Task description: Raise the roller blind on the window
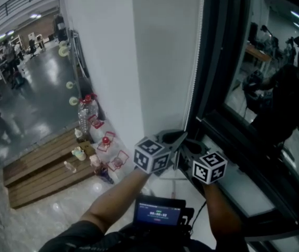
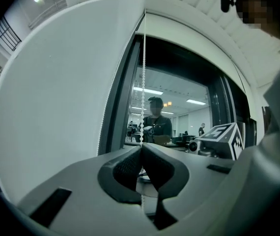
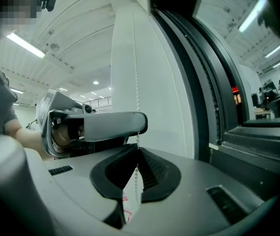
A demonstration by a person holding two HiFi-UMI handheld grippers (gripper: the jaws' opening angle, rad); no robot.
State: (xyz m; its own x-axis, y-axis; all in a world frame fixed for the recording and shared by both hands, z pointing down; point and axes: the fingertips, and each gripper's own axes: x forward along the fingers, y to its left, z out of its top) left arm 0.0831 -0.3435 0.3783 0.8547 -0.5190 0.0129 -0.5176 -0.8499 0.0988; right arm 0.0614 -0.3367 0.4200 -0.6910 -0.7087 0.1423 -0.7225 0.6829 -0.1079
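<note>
The white roller blind (image 1: 139, 51) hangs over the window, and its bead chain (image 1: 193, 72) runs down its right edge. Both grippers are side by side at the chain's lower end. In the left gripper view my left gripper (image 2: 142, 150) is shut on the bead chain (image 2: 142, 82), which rises straight up from the pinch beside the blind (image 2: 56, 92). In the right gripper view my right gripper (image 3: 138, 152) is shut on the bead chain (image 3: 135, 77) too, just below the left gripper's grey jaw (image 3: 110, 126). From the head, the left gripper (image 1: 180, 138) and the right gripper (image 1: 190, 147) nearly touch.
The dark window frame (image 1: 217, 88) and sill (image 1: 244, 188) lie to the right, the glass mirroring a person. On the floor at the left are a water bottle (image 1: 86, 114), small red items (image 1: 107, 143) and a wooden platform (image 1: 39, 172). A small screen (image 1: 159, 212) sits at my chest.
</note>
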